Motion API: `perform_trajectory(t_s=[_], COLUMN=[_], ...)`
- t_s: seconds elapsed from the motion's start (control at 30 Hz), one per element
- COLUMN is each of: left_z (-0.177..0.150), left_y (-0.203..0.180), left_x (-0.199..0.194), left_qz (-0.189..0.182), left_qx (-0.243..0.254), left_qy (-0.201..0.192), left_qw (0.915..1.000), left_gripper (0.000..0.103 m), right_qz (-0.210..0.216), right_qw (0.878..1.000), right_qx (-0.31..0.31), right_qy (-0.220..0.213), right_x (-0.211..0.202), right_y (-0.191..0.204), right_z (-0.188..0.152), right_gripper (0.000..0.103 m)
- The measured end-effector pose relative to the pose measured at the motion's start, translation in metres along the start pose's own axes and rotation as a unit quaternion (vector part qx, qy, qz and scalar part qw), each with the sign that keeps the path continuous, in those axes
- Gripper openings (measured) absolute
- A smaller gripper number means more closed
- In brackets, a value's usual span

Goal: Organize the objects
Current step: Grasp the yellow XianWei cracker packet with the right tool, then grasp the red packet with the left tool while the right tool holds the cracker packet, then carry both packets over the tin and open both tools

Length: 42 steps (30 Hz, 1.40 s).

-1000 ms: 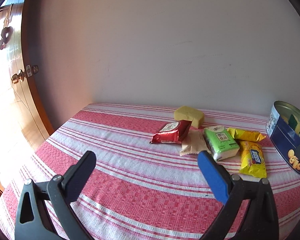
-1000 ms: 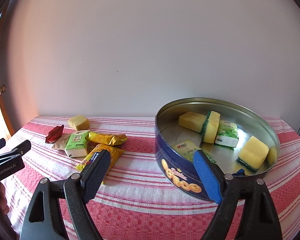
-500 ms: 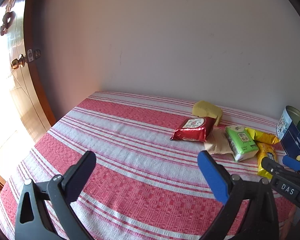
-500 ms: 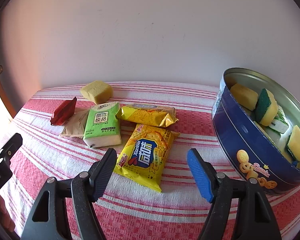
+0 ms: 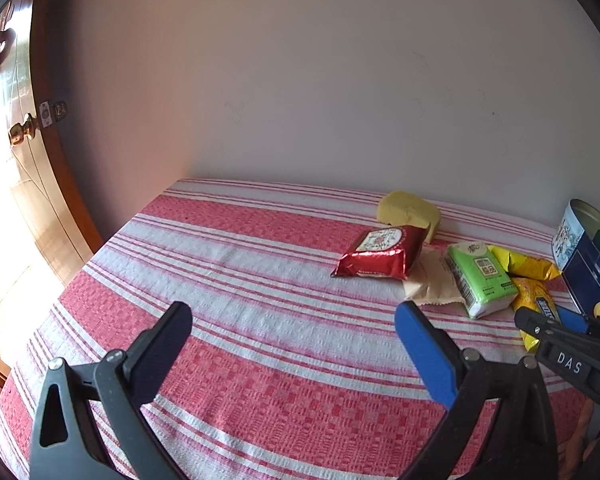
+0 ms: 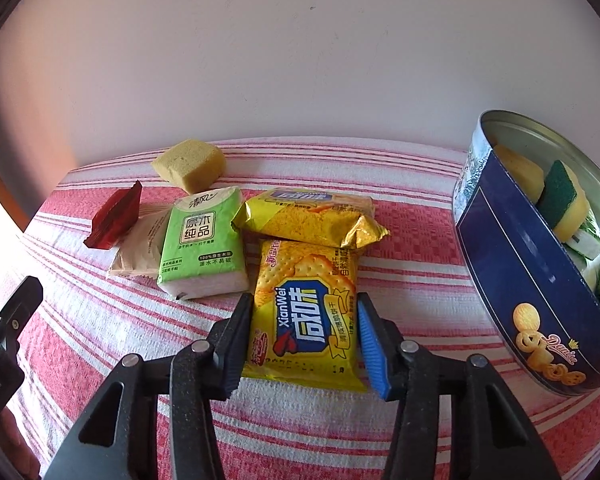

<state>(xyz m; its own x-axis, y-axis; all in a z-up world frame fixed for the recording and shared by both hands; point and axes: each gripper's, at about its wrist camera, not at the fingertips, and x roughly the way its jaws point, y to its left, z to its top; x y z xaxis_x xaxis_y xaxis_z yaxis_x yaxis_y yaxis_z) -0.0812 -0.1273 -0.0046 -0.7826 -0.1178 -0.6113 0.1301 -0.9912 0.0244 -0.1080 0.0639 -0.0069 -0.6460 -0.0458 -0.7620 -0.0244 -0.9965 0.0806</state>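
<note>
A: Where's the cracker pack (image 6: 306, 312)?

B: Flat on the striped cloth (image 6: 412, 240), nearest of the loose pile and left of the blue tin (image 6: 532, 280). The right gripper (image 6: 302, 336) has just been closing, and its pads now sit against the pack's two long edges, so I'd call it held.

A: How will it handle?

B: Light, I'd guess, with slick crinkly film and brittle crackers inside. Squeeze gently across the middle, not at the sealed ends.

A: Which way does it point?

B: Its long axis runs away from the right camera toward the wall, far end under the gold pack (image 6: 312, 216). The green tissue pack (image 6: 204, 240) lies just beside it.

A: And the left gripper (image 5: 292, 344)?

B: Wide, empty, over bare cloth.
</note>
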Motion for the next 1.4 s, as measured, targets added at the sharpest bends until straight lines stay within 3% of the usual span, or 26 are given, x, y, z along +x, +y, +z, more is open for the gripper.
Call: perform_trajectory(t_s=[0.13, 0.4, 0.53, 0.63, 0.73, 0.87, 1.0, 1.13, 1.23, 1.33, 1.4], left_z=[0.0, 0.006, 0.024, 0.04, 0.048, 0.051, 0.05, 0.05, 0.049, 0.046, 0.042], left_y=[0.001, -0.005, -0.029, -0.038, -0.038, -0.034, -0.027, -0.026, -0.02, -0.011, -0.007], left_x=[-0.001, 0.0, 0.005, 0.028, 0.057, 0.09, 0.11, 0.109, 0.107, 0.104, 0.098], left_qz=[-0.009, -0.038, -0.041, -0.037, -0.07, -0.076, -0.099, -0.105, -0.112, -0.131, -0.116], left_qx=[-0.002, -0.015, 0.032, 0.04, 0.013, -0.014, -0.045, -0.05, -0.066, -0.088, -0.099], left_qy=[-0.002, -0.013, -0.037, -0.022, 0.013, 0.076, 0.119, 0.113, 0.108, 0.104, 0.099], left_qw=[1.0, 0.9991, 0.998, 0.9982, 0.9974, 0.9941, 0.987, 0.9868, 0.9856, 0.982, 0.9834], left_gripper=[0.102, 0.102, 0.102, 0.102, 0.094, 0.085, 0.084, 0.077, 0.059, 0.055, 0.055], right_qz=[0.007, -0.006, -0.006, -0.004, -0.007, -0.008, -0.005, -0.005, -0.004, -0.002, -0.001], right_qw=[1.0, 0.994, 0.992, 0.992, 0.992, 0.992, 0.992, 0.992, 0.992, 0.992, 0.992], right_qx=[0.0, -0.038, -0.04, -0.037, -0.031, -0.027, -0.031, -0.035, -0.031, -0.025, -0.022], right_qy=[-0.012, -0.099, -0.119, -0.121, -0.124, -0.127, -0.124, -0.122, -0.119, -0.121, -0.125], right_x=[-0.013, -0.062, -0.07, -0.071, -0.069, -0.062, -0.062, -0.062, -0.061, -0.062, -0.063], right_y=[-0.012, -0.026, -0.032, -0.036, -0.036, -0.032, -0.028, -0.024, -0.026, -0.028, -0.029], right_z=[-0.009, -0.026, -0.022, -0.023, -0.023, -0.021, -0.021, -0.022, -0.022, -0.023, -0.023], right_gripper=[0.052, 0.052, 0.052, 0.052, 0.052, 0.052, 0.052, 0.052, 0.052, 0.052, 0.052])
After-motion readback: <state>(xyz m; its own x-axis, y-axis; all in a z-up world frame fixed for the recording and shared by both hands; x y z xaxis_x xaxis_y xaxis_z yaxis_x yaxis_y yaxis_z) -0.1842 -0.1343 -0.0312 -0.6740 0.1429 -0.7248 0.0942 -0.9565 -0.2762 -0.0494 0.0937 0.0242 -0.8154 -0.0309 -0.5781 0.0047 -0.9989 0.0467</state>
